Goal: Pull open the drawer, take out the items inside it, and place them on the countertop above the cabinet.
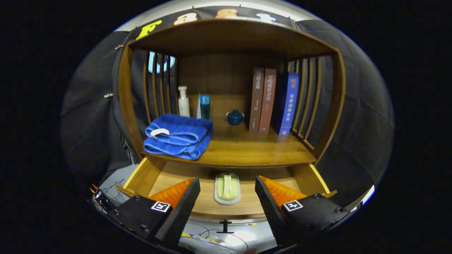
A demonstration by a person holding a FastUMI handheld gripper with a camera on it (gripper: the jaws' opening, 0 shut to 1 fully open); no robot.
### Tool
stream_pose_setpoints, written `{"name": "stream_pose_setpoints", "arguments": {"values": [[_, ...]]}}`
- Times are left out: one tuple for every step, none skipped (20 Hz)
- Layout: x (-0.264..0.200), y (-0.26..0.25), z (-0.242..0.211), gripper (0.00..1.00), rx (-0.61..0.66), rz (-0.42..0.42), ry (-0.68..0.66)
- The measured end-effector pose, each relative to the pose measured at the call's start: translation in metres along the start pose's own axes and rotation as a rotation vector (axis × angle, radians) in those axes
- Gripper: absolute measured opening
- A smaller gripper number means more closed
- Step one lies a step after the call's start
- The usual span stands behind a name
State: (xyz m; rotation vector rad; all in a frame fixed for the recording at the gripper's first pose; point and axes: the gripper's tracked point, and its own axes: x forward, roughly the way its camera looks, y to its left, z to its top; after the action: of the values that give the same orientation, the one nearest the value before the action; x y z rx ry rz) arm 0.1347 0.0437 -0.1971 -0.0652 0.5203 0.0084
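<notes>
The wooden drawer point(148, 174) stands pulled open below the cabinet's countertop point(247, 150). On its floor lies a pale green and grey scrub brush point(227, 188), handle pointing front to back. My gripper point(227, 190) hovers above the drawer's front edge, open wide, its black fingers point(185, 204) flanking the brush without touching it. The drawer's small dark knob point(225, 225) shows below, between the fingers.
A folded blue towel point(178, 135) lies at the countertop's front left. Behind it stand a white bottle point(183, 102) and a teal tube point(204, 106). A small blue lidded pot point(235, 117) sits mid-back, upright books point(272, 100) right. Slatted side walls enclose the shelf.
</notes>
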Motion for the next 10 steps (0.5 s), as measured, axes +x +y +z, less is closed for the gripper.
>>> {"name": "stream_pose_setpoints", "arguments": {"values": [[0.015, 0.001, -0.005, 0.99, -0.009, -0.003, 0.044], [0.029, 0.000, -0.011, 0.99, -0.014, -0.011, 0.092], [0.042, 0.001, -0.017, 0.99, -0.007, -0.012, 0.132], [0.054, 0.000, -0.025, 0.99, 0.000, -0.017, 0.173], [0.066, -0.004, -0.032, 0.99, 0.005, -0.034, 0.204], [0.076, -0.005, -0.038, 0.99, 0.013, -0.040, 0.235], [0.087, -0.006, -0.045, 0.98, 0.022, -0.040, 0.265], [0.095, -0.005, -0.051, 0.97, 0.033, -0.031, 0.301], [0.103, -0.004, -0.056, 0.95, 0.044, -0.024, 0.328], [0.112, -0.005, -0.061, 0.95, 0.051, -0.020, 0.352]]}}
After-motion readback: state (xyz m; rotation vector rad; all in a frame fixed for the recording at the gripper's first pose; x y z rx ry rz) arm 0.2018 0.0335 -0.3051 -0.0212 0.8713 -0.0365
